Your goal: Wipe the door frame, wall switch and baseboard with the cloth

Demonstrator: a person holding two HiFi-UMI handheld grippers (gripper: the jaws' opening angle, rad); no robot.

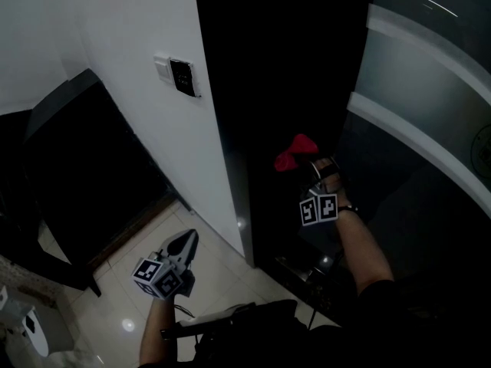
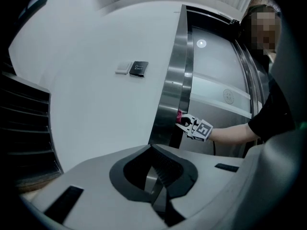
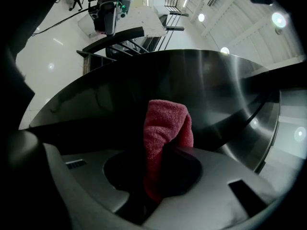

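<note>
The right gripper (image 1: 314,173) had its fingers clamped on the red cloth (image 3: 165,123). The cloth was pressed against the dark steel door frame (image 2: 173,80), on the face nearest the white wall (image 1: 130,29). From that, the door-frame step looked to be the one in hand. No view showed how much of the frame had been covered, and the steel showed no marks to tell wiped from unwiped.

The wall switch (image 1: 178,75) sat on the wall left of the door frame, higher than the cloth and well apart from it, with nothing touching it. It probably remained to be wiped.

The baseboard would run along the foot of the wall beside the door frame, but no view showed it clearly, so its state could not be judged. It lay far below the cloth and most likely remained to be done too.

The left gripper (image 1: 182,245) hung low, left of the door frame's foot and over the pale tiled floor (image 1: 222,267). Its fingers were closed together on nothing, and it took no part in the wiping. On this reading the task was in its first part, with two of three surfaces left.
</note>
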